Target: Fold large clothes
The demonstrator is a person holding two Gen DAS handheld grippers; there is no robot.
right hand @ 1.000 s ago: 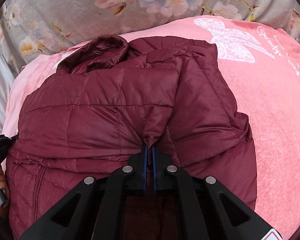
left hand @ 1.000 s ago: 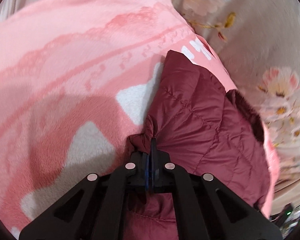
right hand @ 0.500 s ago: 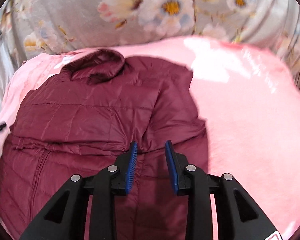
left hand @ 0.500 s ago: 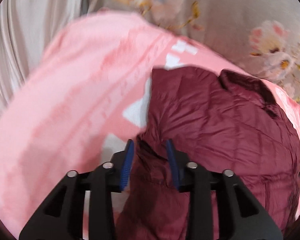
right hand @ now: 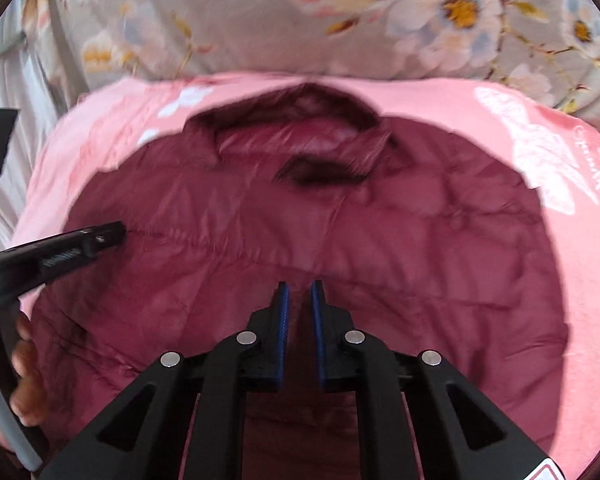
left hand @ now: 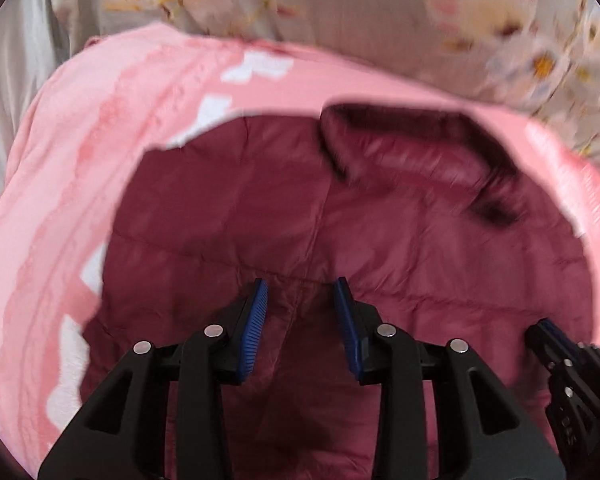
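Note:
A dark red quilted puffer jacket (left hand: 380, 220) lies flat on a pink blanket (left hand: 68, 184), collar at the far end. My left gripper (left hand: 302, 300) is open and empty just above the jacket's middle seam. My right gripper (right hand: 299, 300) is open with a narrow gap, hovering over the jacket (right hand: 400, 248); no cloth shows between its pads. The right gripper also shows in the left wrist view (left hand: 560, 352) at the lower right. The left gripper shows in the right wrist view (right hand: 104, 236) at the left, over the jacket's left side.
The pink blanket (right hand: 580, 280) with white butterfly prints covers the bed. A grey floral sheet (right hand: 260, 20) lies behind it. A pale curtain (left hand: 12, 80) hangs at the far left. A hand (right hand: 24, 380) holds the left gripper's handle.
Both grippers let go of the jacket, opened, and pulled back above it. The jacket now lies flat. The right gripper's gap has narrowed since half a second ago.

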